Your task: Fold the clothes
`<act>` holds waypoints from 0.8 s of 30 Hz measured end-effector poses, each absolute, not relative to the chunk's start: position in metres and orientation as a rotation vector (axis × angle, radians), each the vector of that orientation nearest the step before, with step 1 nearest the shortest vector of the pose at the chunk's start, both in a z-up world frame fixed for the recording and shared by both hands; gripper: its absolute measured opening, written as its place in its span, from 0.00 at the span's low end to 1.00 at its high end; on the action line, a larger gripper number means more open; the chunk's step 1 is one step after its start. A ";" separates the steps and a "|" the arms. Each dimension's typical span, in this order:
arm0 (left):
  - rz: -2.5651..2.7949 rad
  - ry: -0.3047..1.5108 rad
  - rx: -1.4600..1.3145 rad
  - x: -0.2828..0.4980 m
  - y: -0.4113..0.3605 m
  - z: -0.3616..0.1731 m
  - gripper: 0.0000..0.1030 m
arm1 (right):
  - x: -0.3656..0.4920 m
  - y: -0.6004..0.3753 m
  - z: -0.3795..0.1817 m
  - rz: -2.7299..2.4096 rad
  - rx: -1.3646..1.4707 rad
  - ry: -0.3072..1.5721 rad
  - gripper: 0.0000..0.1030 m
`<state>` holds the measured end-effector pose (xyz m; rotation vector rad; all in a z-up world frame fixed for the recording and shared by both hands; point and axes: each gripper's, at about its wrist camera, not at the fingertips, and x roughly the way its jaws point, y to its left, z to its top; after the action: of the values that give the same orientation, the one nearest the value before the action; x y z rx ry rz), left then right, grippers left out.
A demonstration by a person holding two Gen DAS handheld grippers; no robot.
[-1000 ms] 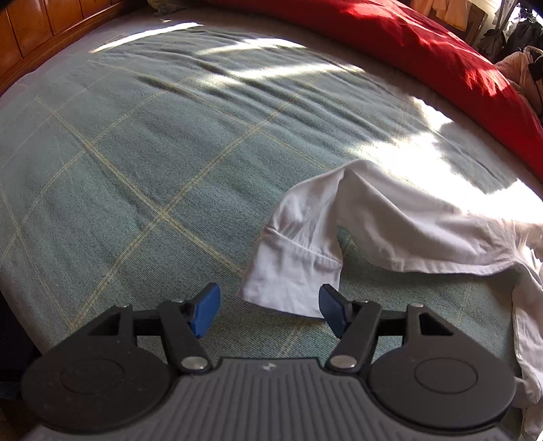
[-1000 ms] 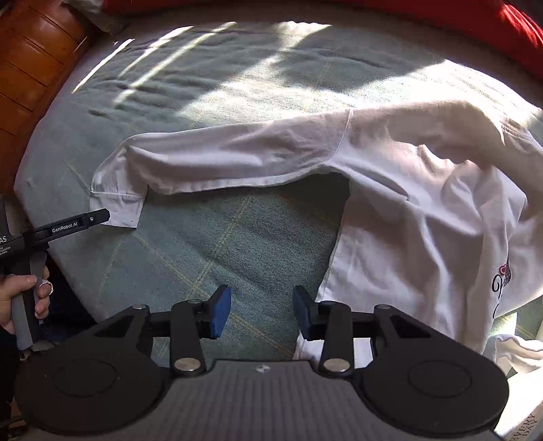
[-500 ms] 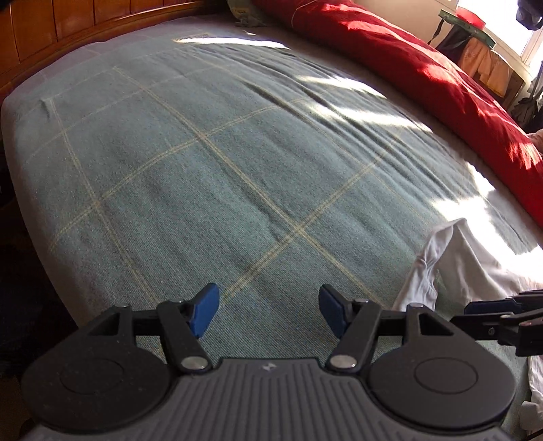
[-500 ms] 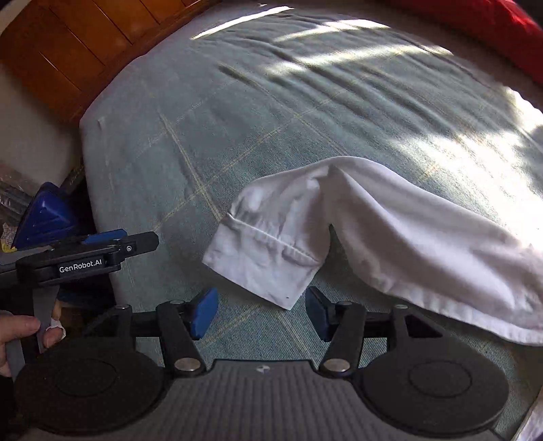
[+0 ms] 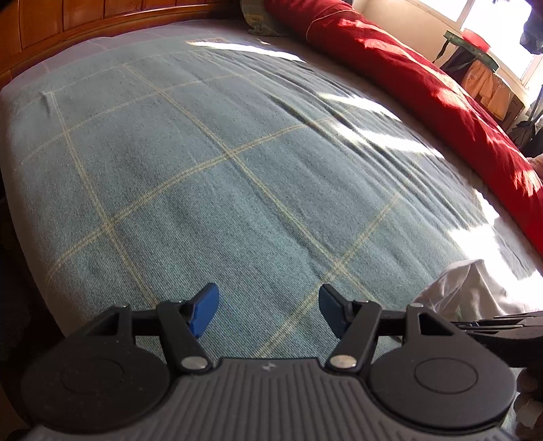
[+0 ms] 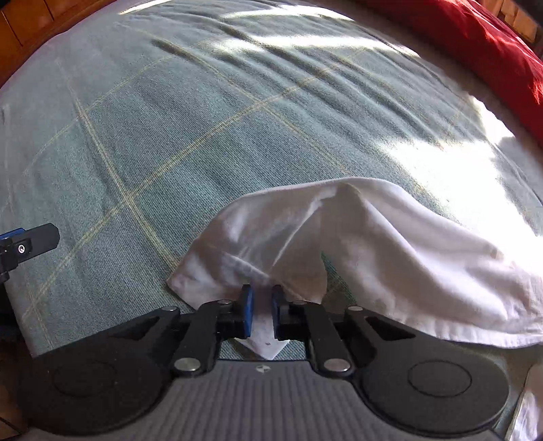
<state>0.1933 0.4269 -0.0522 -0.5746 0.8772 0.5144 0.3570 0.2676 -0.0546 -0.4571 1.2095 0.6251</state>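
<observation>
A white shirt sleeve (image 6: 356, 244) lies across the green checked bedspread (image 6: 203, 135). My right gripper (image 6: 262, 307) has its blue pads nearly closed on the sleeve's cuff (image 6: 261, 342), which sits between them. My left gripper (image 5: 268, 313) is open and empty over bare bedspread (image 5: 237, 186), left of the sleeve. A bit of the sleeve (image 5: 475, 288) shows at the right edge of the left wrist view, with the right gripper's black arm (image 5: 502, 325) beside it. The left gripper's tip (image 6: 30, 241) shows at the left edge of the right wrist view.
A red duvet (image 5: 424, 88) is bunched along the far side of the bed. A wooden headboard (image 5: 85, 17) runs along the far left. Clothes hang on a rack (image 5: 482, 74) by the window. Bright sun patches fall on the bedspread (image 6: 458, 149).
My right gripper moved forward onto the cuff and closed its fingers around it. My left gripper swung further left, away from the sleeve, and stays open.
</observation>
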 end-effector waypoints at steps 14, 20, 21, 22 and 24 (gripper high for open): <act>0.126 0.909 -0.505 0.252 0.410 -0.054 0.64 | 0.362 0.229 -0.037 0.647 -0.328 1.255 0.41; -0.147 0.934 -0.382 0.301 0.374 -0.060 0.63 | 0.376 0.208 -0.044 0.655 -0.222 1.288 0.42; -0.172 0.934 -0.365 0.306 0.371 -0.063 0.63 | 0.377 0.204 -0.045 0.640 -0.214 1.290 0.42; -0.199 0.950 -0.345 0.311 0.367 -0.067 0.62 | 0.378 0.199 -0.046 0.628 -0.204 1.294 0.42; -0.239 0.969 -0.327 0.319 0.362 -0.075 0.61 | 0.379 0.190 -0.048 0.613 -0.184 1.300 0.43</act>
<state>0.3188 0.3623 -0.0747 -0.3269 0.9691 -0.2386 0.3790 0.1904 -0.0476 -0.1844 1.2997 0.6128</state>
